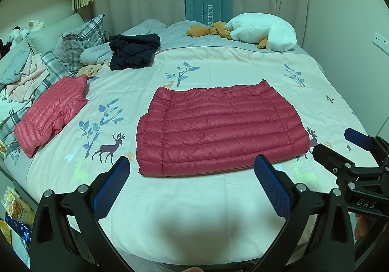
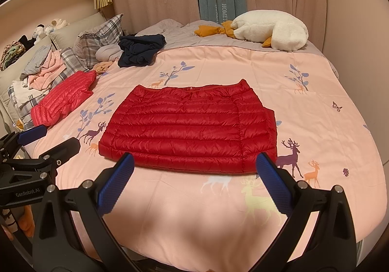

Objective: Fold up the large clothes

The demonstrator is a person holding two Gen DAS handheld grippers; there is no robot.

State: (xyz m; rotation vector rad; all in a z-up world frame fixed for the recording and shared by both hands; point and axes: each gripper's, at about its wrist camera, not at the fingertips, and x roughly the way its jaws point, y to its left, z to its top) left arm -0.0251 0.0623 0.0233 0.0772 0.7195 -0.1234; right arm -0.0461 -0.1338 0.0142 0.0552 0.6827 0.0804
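Note:
A red quilted down jacket [image 1: 218, 128] [image 2: 189, 128] lies flat on the bed, folded into a wide rectangle with its collar at the far edge. My left gripper [image 1: 192, 165] hovers open just short of the jacket's near hem, with nothing between its blue pads. My right gripper [image 2: 194, 162] is open too, above the same hem. In the left wrist view the right gripper [image 1: 335, 143] shows at the right edge; in the right wrist view the left gripper [image 2: 51, 138] shows at the left edge. Both are open.
A folded pink down jacket [image 1: 51, 114] [image 2: 63, 102] rests at the left. A dark navy garment [image 1: 133, 51] [image 2: 141, 49] lies further back, beside plaid pillows [image 1: 82, 38] and a clothes pile [image 1: 22, 75]. A white plush goose [image 1: 262, 31] [image 2: 269, 29] sits by the curtains. The bedspread [image 1: 194, 211] has deer prints.

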